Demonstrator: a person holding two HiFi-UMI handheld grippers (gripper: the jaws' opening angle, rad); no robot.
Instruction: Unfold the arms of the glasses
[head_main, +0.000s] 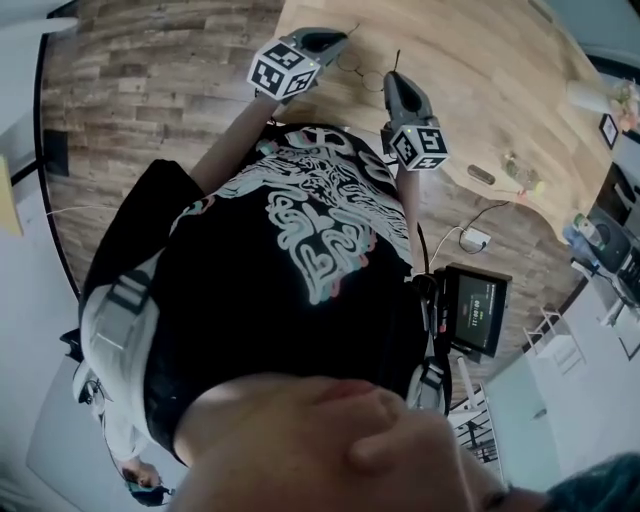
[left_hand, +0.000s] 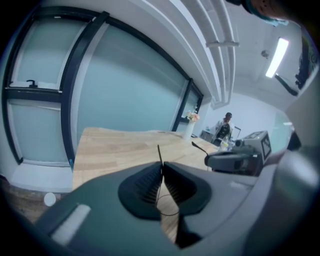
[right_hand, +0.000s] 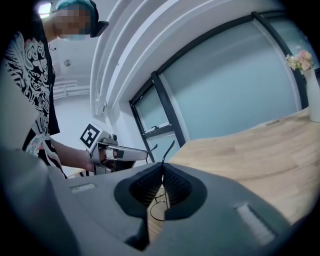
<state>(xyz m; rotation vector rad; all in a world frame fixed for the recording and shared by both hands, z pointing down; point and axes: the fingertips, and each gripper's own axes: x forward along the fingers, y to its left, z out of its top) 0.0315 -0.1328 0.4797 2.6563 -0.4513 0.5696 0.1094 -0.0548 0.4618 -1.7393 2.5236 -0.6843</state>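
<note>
A thin black wire-framed pair of glasses (head_main: 362, 72) hangs between my two grippers above the light wooden table (head_main: 480, 70). In the left gripper view my left gripper (left_hand: 161, 167) is shut on one arm of the glasses (left_hand: 159, 154), whose tip sticks up past the pads, and a round rim (left_hand: 168, 209) shows below. In the right gripper view my right gripper (right_hand: 163, 167) is shut on the other arm (right_hand: 169, 149), with a rim (right_hand: 156, 212) beneath the jaws. In the head view the left gripper (head_main: 338, 42) and right gripper (head_main: 392, 78) sit close together.
A white vase of flowers (right_hand: 311, 80) stands far off on the table. Small objects (head_main: 481, 175) lie near the table's curved edge. A screen device (head_main: 478, 310) and a white plug (head_main: 474, 238) sit on the wood floor. A person (left_hand: 224, 128) stands in the background.
</note>
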